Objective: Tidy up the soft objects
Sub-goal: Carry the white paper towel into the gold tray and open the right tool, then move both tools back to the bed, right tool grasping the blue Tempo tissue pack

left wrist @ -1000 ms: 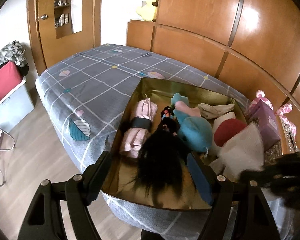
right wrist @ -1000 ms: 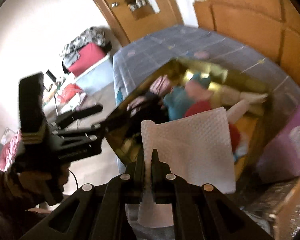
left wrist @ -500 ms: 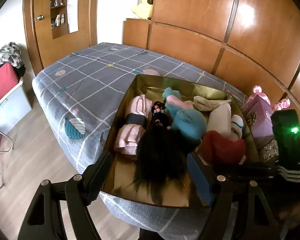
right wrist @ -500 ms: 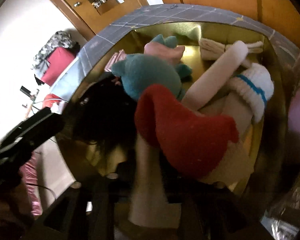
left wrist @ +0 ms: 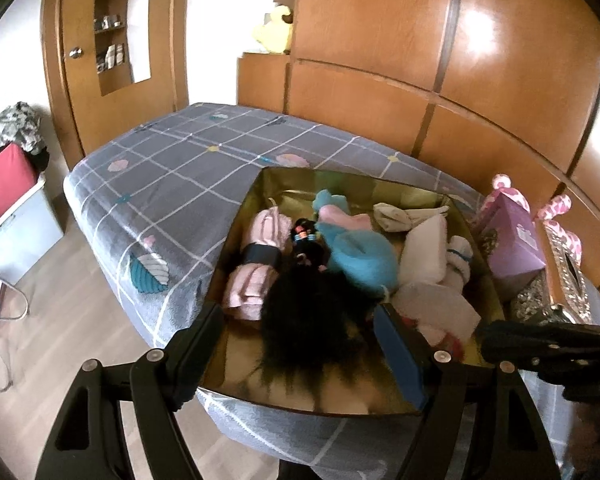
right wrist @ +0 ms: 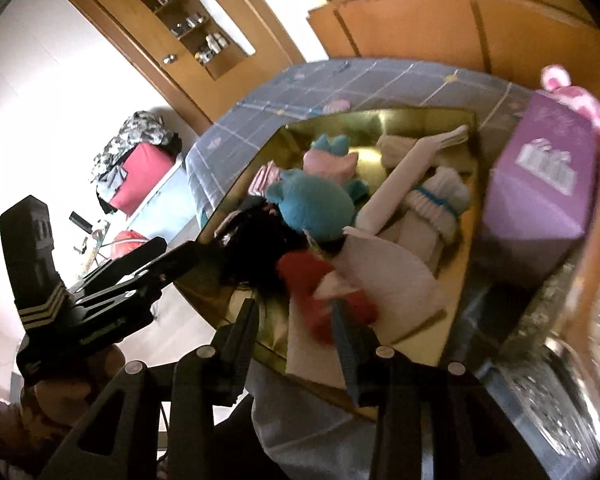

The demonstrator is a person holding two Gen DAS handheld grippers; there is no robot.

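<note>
A gold tray [left wrist: 236,248] on the bed holds soft things: a pink rolled cloth [left wrist: 256,272], a black wig [left wrist: 312,320], a teal plush [left wrist: 360,256], white socks [left wrist: 458,256] and a red piece [right wrist: 312,280]. A white paper towel [right wrist: 384,280] lies loose over the red piece at the tray's near right. My right gripper [right wrist: 294,320] hovers just before it, jaws opening, the pads touching nothing. Above the wig my left gripper [left wrist: 300,340] stands open. It also shows at the left of the right wrist view, as the left gripper [right wrist: 180,252].
A purple box [right wrist: 540,184] and a silver ornate box [left wrist: 568,276] stand right of the tray. The grey checked bed [left wrist: 172,176] stretches left and back to wooden wardrobe panels [left wrist: 380,40]. A red-topped bin [left wrist: 4,184] sits on the floor at left.
The right gripper, shut on the white paper towel a second ago, carried it into the tray, opened and drew back; the towel now lies on the red piece. The left gripper stayed put.
</note>
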